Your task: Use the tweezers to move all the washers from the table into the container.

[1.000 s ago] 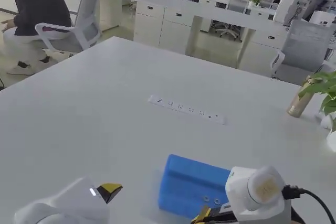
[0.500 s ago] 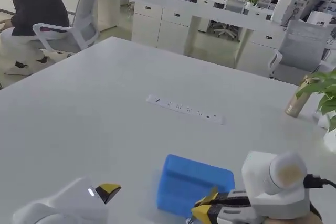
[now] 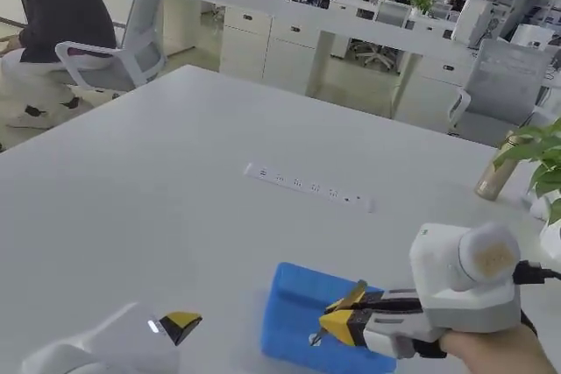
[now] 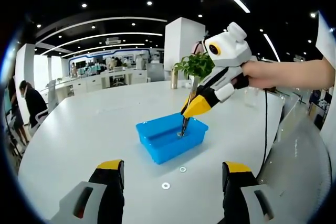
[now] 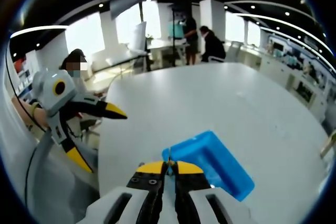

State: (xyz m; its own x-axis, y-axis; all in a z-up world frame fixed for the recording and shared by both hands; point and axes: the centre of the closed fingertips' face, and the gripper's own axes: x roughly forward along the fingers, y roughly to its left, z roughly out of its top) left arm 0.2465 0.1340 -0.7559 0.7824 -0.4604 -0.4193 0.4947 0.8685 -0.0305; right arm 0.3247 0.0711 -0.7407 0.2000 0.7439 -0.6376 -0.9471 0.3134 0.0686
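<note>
A blue container (image 3: 298, 308) sits near the table's front edge. My right gripper (image 3: 330, 321) is shut on thin metal tweezers (image 3: 317, 335), whose tip points down into the container (image 4: 170, 139). Something small and grey shows at the tip; I cannot tell whether it is a washer. Two washers (image 4: 182, 169) (image 4: 166, 185) lie on the white table in front of the container, between the wide-apart jaws of my open left gripper (image 4: 173, 169). In the head view the left gripper (image 3: 180, 323) is at the lower left. The right gripper view has its jaws (image 5: 169, 169) pressed together above the container (image 5: 212, 163).
A flush power strip (image 3: 311, 186) lies mid-table. A brass bottle (image 3: 498, 169) and a leafy plant (image 3: 539, 148) stand at the right edge. A person sits on an office chair (image 3: 123, 41) at the far left, with desks and more people behind.
My right gripper with the tweezers has risen and swung left, from beside the container's near right corner to above its middle. The left gripper has stayed put.
</note>
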